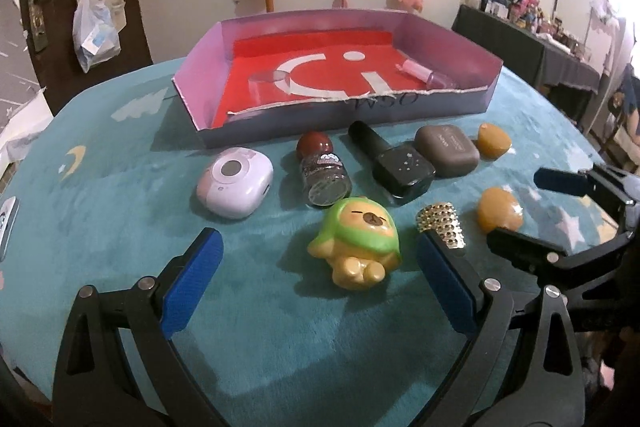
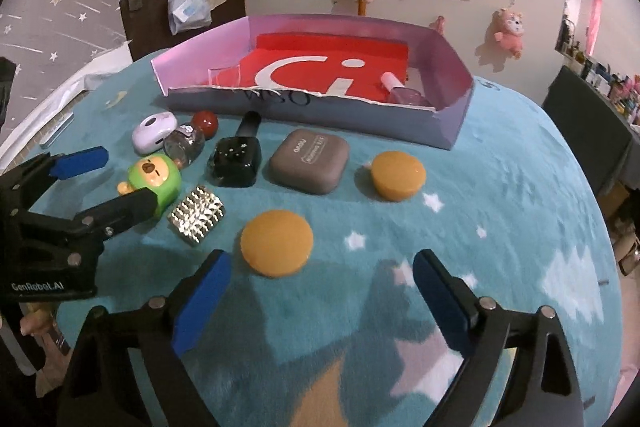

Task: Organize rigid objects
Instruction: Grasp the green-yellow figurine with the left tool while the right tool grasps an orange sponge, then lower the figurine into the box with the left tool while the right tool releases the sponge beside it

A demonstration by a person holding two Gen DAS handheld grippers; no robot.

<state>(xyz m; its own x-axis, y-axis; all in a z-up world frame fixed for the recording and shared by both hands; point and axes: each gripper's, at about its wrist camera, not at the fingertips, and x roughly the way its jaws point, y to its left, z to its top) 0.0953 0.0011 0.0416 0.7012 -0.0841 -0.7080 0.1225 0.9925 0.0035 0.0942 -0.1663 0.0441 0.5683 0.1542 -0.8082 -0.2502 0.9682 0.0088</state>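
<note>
Right wrist view: my right gripper [image 2: 322,291] gapes wide and empty, near disc [image 2: 277,242] just ahead beside its left finger. I'd shift left to centre, close gently, then lift toward the box [image 2: 456,125]. Left gripper [image 1: 320,279] also open, holding nothing.

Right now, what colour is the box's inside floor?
Red with white markings; the box shows it best from the left wrist view.
</note>
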